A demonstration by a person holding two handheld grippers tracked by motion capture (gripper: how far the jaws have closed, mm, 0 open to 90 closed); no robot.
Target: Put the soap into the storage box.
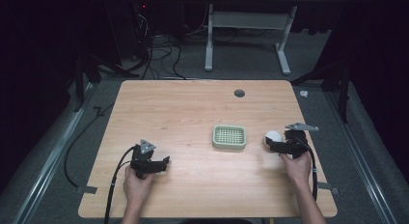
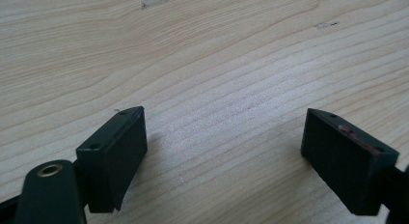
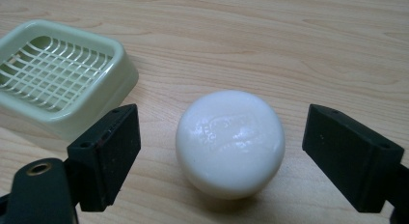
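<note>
A round white bar of soap lies on the wooden table, just right of a pale green soap dish with a grid bottom. My right gripper is open, its jaws standing on either side of the soap without touching it. From above, the soap sits at the tip of the right gripper, with the soap dish to its left. My left gripper is open over bare wood; in the high view the left gripper rests at the table's front left.
A dark round grommet is set into the table near its far edge. Beyond the table stand a grey metal frame and loose cables on the floor. A cable trails from the left gripper off the front edge.
</note>
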